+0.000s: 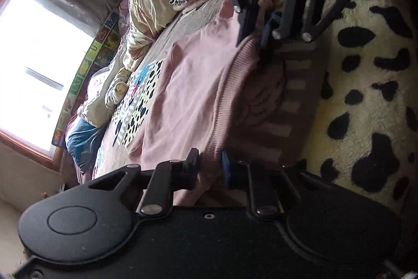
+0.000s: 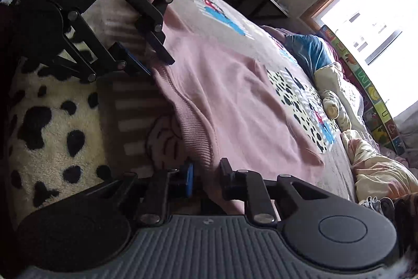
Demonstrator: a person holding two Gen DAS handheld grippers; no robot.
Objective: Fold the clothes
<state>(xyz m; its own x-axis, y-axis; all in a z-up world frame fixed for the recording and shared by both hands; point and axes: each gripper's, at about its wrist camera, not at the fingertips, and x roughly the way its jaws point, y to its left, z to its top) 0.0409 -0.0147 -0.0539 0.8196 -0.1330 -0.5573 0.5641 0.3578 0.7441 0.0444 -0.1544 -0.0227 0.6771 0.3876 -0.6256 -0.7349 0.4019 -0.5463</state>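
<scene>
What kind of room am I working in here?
Most likely a bedroom. The pink sweater lies on a bed with a printed bedspread, rumpled cream bedding sits beside it, and a window stands at the far side.

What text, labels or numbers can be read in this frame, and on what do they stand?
No text reads clearly.
Pink sweatshirt, spotted chest print: lettering-like stripes, too blurred to read.
Picture-tile strip under the window: single large letters, too small and tilted to read surely.
Bedsheet: blue and red print, unreadable.
</scene>
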